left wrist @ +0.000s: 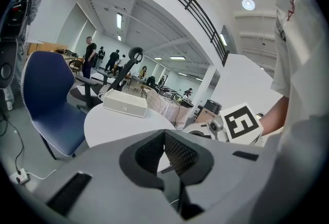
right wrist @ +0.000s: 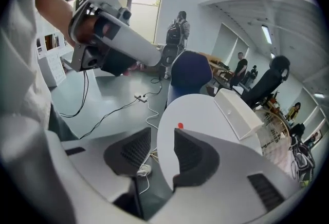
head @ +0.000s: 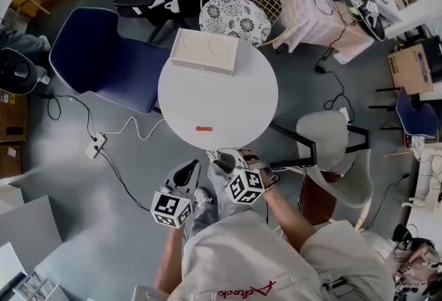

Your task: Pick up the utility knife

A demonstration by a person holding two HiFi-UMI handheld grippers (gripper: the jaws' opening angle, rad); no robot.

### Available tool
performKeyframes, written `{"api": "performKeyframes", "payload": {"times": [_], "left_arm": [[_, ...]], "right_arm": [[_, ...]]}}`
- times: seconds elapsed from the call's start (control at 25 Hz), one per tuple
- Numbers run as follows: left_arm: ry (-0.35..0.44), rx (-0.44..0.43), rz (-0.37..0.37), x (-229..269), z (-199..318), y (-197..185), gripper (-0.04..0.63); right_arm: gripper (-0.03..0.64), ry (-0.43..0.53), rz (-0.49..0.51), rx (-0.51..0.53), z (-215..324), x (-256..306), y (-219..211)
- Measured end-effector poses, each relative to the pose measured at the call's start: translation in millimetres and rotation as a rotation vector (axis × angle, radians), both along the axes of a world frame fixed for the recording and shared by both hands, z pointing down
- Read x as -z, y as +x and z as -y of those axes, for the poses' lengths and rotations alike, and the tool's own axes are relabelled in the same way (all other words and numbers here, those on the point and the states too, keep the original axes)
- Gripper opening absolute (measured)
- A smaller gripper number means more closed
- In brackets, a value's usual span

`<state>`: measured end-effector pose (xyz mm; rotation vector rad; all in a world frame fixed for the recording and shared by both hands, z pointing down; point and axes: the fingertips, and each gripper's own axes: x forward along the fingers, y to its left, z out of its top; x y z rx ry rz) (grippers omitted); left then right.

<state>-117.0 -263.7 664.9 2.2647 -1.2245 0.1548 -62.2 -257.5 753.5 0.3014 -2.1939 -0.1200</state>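
The utility knife (head: 204,129) is a small red-orange thing lying near the front edge of the round white table (head: 262,96). In the right gripper view, the knife (right wrist: 180,126) shows as a red dot on the table just beyond the jaws. My right gripper (head: 222,158) hovers at the table's near rim, open, with nothing between its jaws (right wrist: 162,141). My left gripper (head: 188,170) is beside it to the left, off the table's edge. Its jaws (left wrist: 164,133) stand shut and empty.
A white box (head: 205,51) lies at the table's far left. A blue chair (head: 103,51) stands left of the table and a grey chair (head: 331,141) to its right. A patterned cushion in a wire chair (head: 235,16) sits behind it. A power strip with cables (head: 93,149) lies on the floor.
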Motion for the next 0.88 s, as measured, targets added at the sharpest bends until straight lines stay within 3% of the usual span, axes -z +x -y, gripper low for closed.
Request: {"api": "performKeyframes", "payload": {"times": [0.4, 0.88], "left_arm": [[-0.014, 0.008, -0.007, -3.8, -2.5, -2.1, 0.012], [-0.047, 0.043, -0.006, -9.5, -17.9, -11.5, 0.012]], "right_arm": [[0.147, -0.027, -0.054, 0.029, 8.0, -24.7, -2.3], [0.126, -0.117, -0.13, 0.04, 72.8, -83.2, -30.0]]}}
